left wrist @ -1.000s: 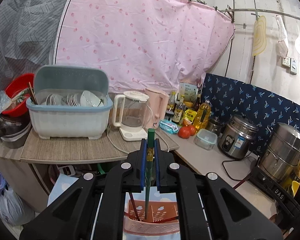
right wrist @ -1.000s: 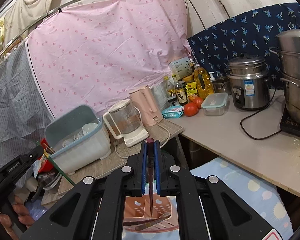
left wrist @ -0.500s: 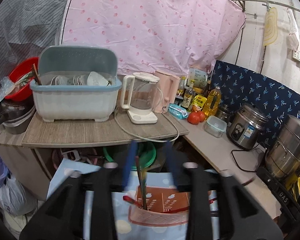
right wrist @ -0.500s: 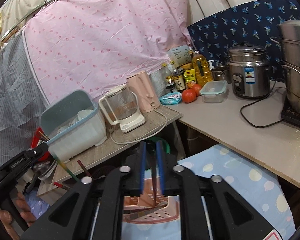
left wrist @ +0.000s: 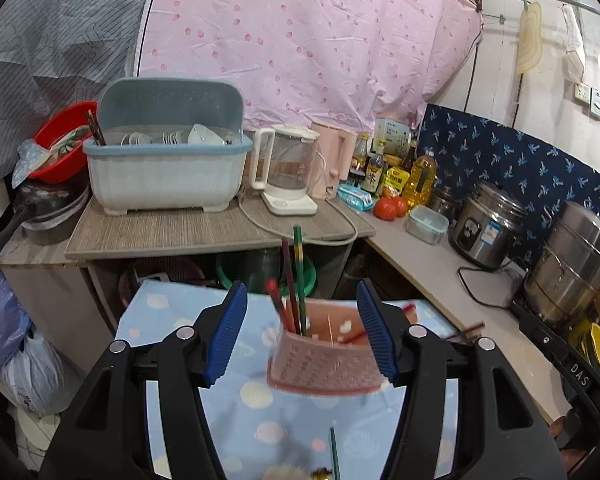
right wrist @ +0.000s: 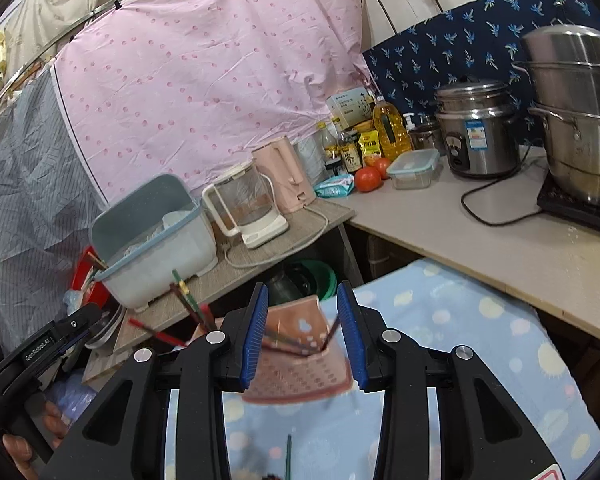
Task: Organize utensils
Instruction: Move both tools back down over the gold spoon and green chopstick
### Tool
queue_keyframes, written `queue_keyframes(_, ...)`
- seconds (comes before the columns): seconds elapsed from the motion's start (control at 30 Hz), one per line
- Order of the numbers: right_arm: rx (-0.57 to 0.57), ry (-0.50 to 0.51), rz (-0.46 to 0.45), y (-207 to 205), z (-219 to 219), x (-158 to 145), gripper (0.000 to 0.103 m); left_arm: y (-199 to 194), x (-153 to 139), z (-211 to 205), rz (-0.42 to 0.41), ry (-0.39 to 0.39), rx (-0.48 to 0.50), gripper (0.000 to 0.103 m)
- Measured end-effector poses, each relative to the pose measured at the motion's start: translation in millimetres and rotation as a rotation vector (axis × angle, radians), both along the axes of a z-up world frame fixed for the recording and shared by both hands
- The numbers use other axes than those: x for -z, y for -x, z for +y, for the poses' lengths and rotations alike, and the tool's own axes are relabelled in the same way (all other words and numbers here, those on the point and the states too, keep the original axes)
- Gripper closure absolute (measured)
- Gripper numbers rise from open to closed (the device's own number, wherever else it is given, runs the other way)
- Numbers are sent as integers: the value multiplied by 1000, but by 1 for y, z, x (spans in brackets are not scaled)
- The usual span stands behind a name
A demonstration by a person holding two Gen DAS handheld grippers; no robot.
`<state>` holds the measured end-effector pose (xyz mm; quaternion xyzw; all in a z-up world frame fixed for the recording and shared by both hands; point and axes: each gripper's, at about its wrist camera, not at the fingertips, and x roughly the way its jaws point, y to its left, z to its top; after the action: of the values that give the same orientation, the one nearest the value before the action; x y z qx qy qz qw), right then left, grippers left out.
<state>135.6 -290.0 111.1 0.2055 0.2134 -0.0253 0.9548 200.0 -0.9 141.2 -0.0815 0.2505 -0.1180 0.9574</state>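
A pink perforated utensil holder [left wrist: 324,356] stands on a blue dotted cloth [left wrist: 172,320]. A green chopstick [left wrist: 299,268] and several red ones stand upright in its left compartment; more red ones lean out to the right. My left gripper [left wrist: 302,336] is open and empty, its blue pads on either side of the holder, above it. In the right wrist view my right gripper [right wrist: 303,334] is open and empty over the same holder [right wrist: 300,372], with a red chopstick [right wrist: 332,332] leaning inside. Another green chopstick [left wrist: 334,454] lies on the cloth near me.
A wooden shelf [left wrist: 160,236] behind holds a grey dish rack [left wrist: 164,160], a glass kettle [left wrist: 286,176] and a pink kettle [left wrist: 334,160]. The counter [left wrist: 432,268] at right carries bottles, tomatoes, a rice cooker [left wrist: 486,228] and a steel steamer pot [left wrist: 572,264].
Both grippers have opened and let go of their chopsticks, which now stand in the holder. Both have pulled back and up from the holder.
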Motion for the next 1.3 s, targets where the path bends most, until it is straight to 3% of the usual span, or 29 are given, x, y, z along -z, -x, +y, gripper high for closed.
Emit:
queue_keyframes(0.6,-97,8,283,121,45,120,67,104,117,-13,242,-113,43,49)
queue_keyframes(1.03,-202,53,411,157,91,172,67,154,197,1,411,-175,45,49)
queue_keyframes(1.3,-265,106,433,160,118,186,67,168,217,13,444,-173,24,49)
